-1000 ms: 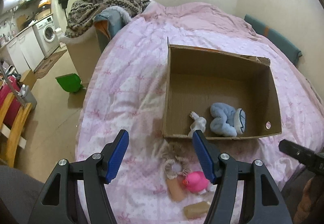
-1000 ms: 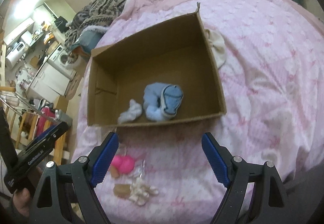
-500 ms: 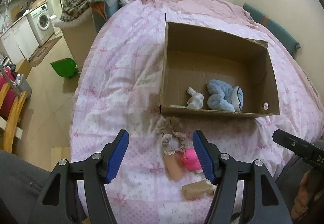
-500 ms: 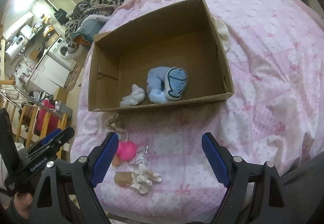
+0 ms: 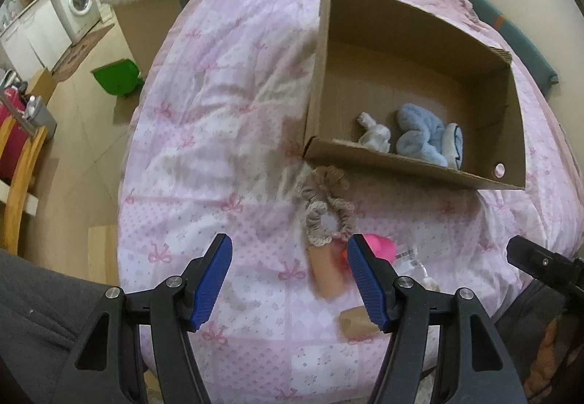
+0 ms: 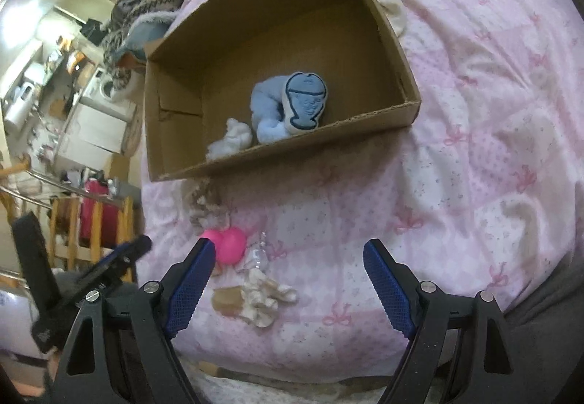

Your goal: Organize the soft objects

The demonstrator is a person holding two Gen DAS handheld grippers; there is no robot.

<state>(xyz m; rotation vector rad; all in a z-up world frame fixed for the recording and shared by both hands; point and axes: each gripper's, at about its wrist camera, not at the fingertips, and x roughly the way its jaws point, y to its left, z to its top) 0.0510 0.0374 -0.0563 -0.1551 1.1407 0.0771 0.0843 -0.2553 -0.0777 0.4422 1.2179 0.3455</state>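
Pink bedspread (image 5: 219, 134); scrunchie (image 5: 325, 218) just beyond left tongs (image 5: 288, 280) (gaping, empty).

Soft, even indoor light fills both views, a little dim and warm. In the right wrist view a blown-out bright patch sits at the upper left, perhaps a lamp or window. The box (image 6: 281, 163) throws a soft shadow on the quilt (image 6: 474, 112) under its near wall. Fisheye bending curves everything toward dark corners. In the left wrist view the small things at lower centre are smeared by motion blur; the quilt (image 5: 219, 112) looks soft too.
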